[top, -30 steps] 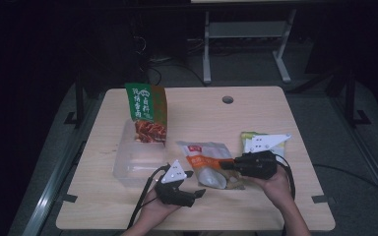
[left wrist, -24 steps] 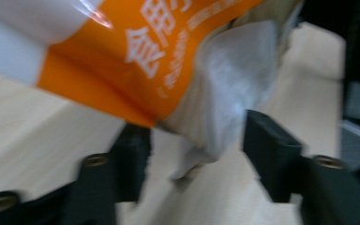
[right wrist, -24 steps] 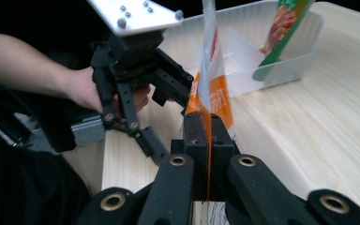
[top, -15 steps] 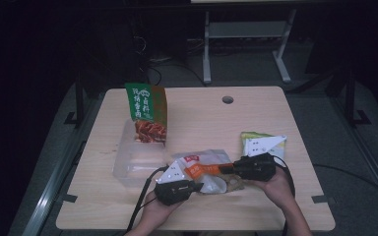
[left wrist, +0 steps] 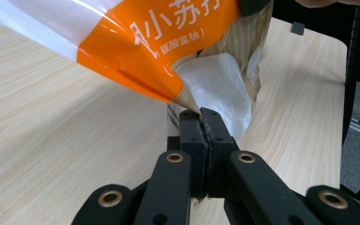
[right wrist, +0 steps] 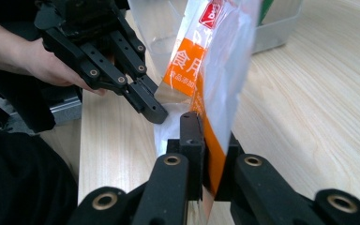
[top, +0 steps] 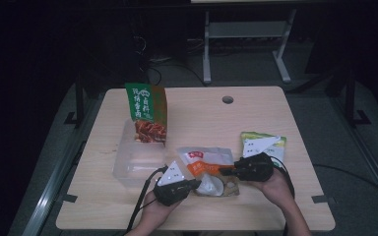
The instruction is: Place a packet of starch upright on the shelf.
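Observation:
An orange and white bag (top: 205,166) hangs tilted just above the table between my two grippers. My left gripper (top: 196,184) has just closed its jaws on the bag's white lower corner (left wrist: 215,89), and they are pinched together (left wrist: 201,116). My right gripper (top: 229,170) is shut on the bag's orange edge (right wrist: 194,70); its jaws (right wrist: 207,138) have just eased open a little with the film still between them. The left gripper (right wrist: 152,110) also shows in the right gripper view, reaching the bag from the upper left.
A clear plastic container (top: 137,164) sits left of the bag, with a green standing pouch (top: 146,112) behind it. A green and white packet (top: 263,144) lies behind the right hand. The table's far half (top: 211,113) is bare wood with a cable hole (top: 227,100).
The left gripper's jaws went from wide open to shut on the bag's corner. The bag, which lay flat on the table, now stands raised between both grippers.

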`<state>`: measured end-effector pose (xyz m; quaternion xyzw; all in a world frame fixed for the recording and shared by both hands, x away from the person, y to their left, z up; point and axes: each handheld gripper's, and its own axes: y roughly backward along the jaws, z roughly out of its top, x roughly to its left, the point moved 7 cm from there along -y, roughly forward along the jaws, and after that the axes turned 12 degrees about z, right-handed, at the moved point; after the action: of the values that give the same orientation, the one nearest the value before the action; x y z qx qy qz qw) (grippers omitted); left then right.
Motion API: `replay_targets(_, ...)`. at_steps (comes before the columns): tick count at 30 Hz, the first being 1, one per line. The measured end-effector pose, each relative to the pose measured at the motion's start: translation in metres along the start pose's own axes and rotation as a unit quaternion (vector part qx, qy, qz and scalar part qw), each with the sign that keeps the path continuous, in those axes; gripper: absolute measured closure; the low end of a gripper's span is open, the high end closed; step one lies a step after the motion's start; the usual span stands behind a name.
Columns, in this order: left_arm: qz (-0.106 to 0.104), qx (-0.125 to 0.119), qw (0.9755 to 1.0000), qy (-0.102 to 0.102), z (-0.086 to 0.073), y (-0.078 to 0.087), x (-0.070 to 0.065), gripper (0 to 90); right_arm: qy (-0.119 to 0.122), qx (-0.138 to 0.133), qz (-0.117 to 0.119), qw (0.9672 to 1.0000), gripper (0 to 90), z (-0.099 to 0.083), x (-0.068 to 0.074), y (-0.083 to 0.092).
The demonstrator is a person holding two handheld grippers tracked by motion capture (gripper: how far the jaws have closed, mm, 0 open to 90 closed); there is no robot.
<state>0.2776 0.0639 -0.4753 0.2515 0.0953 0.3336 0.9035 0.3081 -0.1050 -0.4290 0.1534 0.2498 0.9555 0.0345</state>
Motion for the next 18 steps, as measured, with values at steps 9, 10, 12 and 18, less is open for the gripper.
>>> replay_targets(9,-0.002,0.0,1.0,-0.003,0.0,0.0,-0.001,88.5,-0.018,0.026,-0.005,0.9995,80.5,-0.002,-0.002,-0.015)
replay_targets(10,-0.002,0.001,1.0,-0.003,0.0,0.001,-0.001,88.3,-0.02,0.025,-0.006,0.9995,82.7,-0.002,-0.002,-0.015)
replay_targets(12,-0.006,0.002,1.0,0.001,0.0,0.001,-0.001,84.8,-0.019,0.024,-0.006,0.9995,87.4,-0.002,-0.002,-0.015)
replay_targets(18,-0.012,0.006,0.9999,-0.006,-0.001,0.007,-0.005,73.0,-0.009,0.008,-0.003,0.9999,89.8,0.0,0.001,-0.012)
